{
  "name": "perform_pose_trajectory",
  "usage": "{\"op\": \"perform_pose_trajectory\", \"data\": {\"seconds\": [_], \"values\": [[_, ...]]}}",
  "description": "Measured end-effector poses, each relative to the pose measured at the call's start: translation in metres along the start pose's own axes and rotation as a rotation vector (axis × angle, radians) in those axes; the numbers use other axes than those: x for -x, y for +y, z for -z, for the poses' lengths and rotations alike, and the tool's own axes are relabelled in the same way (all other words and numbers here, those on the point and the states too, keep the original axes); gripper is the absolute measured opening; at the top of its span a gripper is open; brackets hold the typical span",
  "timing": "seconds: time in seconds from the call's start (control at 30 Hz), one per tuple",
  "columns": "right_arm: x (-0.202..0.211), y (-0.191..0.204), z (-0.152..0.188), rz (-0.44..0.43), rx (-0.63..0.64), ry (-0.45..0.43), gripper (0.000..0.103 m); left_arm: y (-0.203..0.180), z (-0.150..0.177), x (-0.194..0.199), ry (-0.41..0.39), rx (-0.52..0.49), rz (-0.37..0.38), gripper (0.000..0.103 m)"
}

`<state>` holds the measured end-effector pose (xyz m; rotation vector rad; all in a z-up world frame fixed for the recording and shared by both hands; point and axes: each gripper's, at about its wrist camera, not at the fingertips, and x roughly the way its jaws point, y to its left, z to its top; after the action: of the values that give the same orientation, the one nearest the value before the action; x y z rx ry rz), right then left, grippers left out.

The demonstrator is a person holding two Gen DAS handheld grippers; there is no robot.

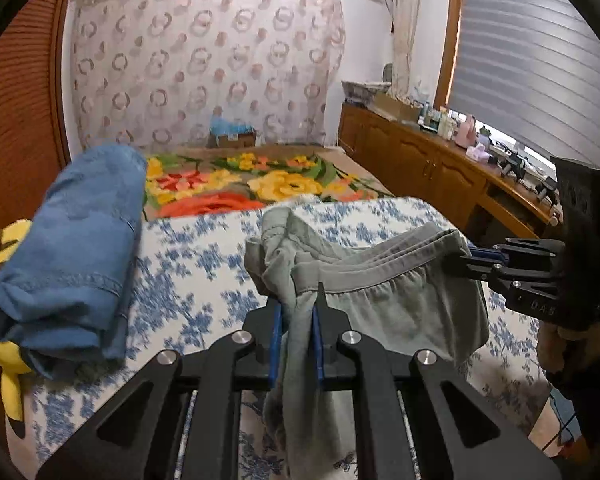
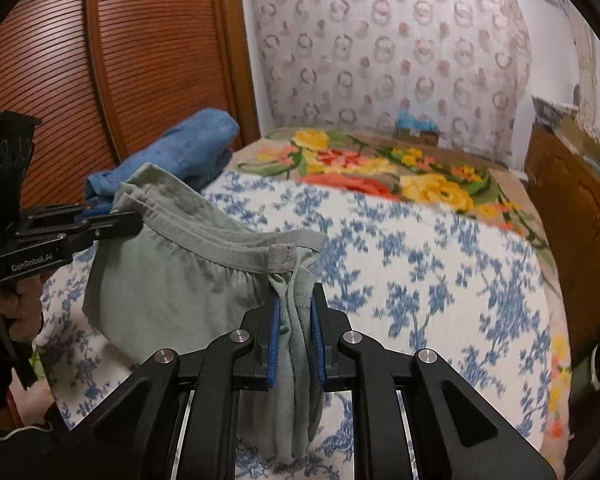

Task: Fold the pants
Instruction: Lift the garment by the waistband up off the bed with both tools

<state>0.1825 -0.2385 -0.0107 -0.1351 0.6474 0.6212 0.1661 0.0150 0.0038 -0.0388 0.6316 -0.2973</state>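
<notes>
Grey pants (image 1: 380, 280) waistband pinched by both hand-held grippers, above bed (image 1: 204, 264)

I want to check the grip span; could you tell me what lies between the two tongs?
Only the grey pants' waistband, stretched from left tongs to right tongs, seen in both wrist views.

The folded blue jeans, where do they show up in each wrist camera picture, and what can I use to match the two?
Left wrist view: the folded blue jeans lie large at the left edge, on the bed by the wooden slatted door.
Right wrist view: the jeans sit smaller at upper left, behind the grey pants' waistband.
Shared landmark: the flowered blanket at the far end of the bed.
</notes>
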Motion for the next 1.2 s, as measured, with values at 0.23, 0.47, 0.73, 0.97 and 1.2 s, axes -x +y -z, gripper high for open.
{"op": "perform_pose_trajectory", "data": {"seconds": [0.23,0.47,0.73,0.97,1.2], "values": [[0.002,0.005,-0.033,-0.014,0.035,-0.067,0.011,0.009,-0.018,0.012,-0.049,-0.007,-0.047,0.010],[-0.010,0.017,-0.068,-0.035,0.065,-0.115,0.011,0.028,-0.032,0.019,-0.085,-0.002,-0.099,0.010],[-0.033,0.037,-0.111,-0.084,0.109,-0.124,0.011,0.054,-0.051,0.033,-0.114,0.036,-0.152,0.010],[-0.053,0.052,-0.157,-0.130,0.156,-0.152,0.011,0.084,-0.068,0.051,-0.157,0.054,-0.217,0.010],[-0.097,0.068,-0.189,-0.168,0.203,-0.156,0.011,0.122,-0.067,0.047,-0.159,0.096,-0.287,0.010]]}}
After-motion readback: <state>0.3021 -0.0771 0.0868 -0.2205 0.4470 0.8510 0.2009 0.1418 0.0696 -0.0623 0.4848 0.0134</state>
